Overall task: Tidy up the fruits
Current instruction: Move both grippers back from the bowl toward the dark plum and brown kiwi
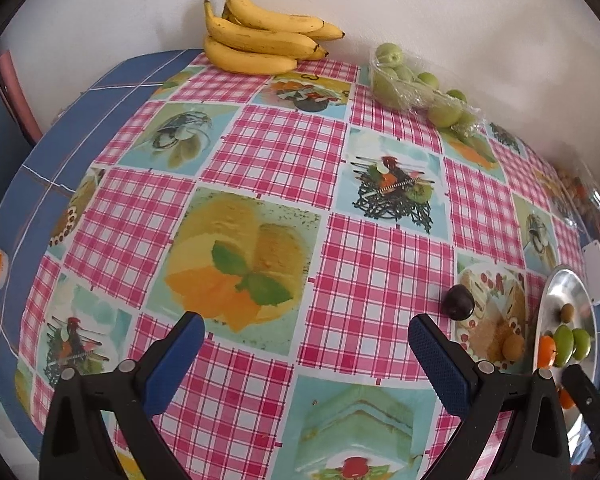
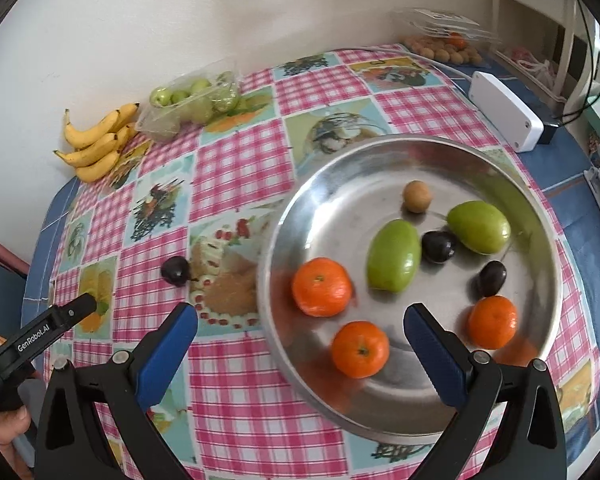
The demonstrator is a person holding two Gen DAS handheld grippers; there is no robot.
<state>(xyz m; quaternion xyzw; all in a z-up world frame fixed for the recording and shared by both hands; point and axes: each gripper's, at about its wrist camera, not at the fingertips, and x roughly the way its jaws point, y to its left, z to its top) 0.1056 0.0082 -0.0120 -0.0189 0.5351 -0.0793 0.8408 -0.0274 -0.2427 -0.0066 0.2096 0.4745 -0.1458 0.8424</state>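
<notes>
Both grippers stand wide open and empty: the right gripper (image 2: 300, 344) hangs over the near rim of the steel plate (image 2: 540, 240), the left gripper (image 1: 306, 350) over bare tablecloth (image 1: 292, 152). The plate already holds oranges (image 2: 321, 287), green fruits (image 2: 394, 255) and dark plums (image 2: 438, 246). One plum (image 2: 175, 269) lies loose at centre left of the right view, just beside the plate. Gathering it looks like the step in hand; the next move calls for closing gently around a round, rolling fruit. "GenRobot.AI" reads on the left gripper's arm (image 2: 40, 334).
</notes>
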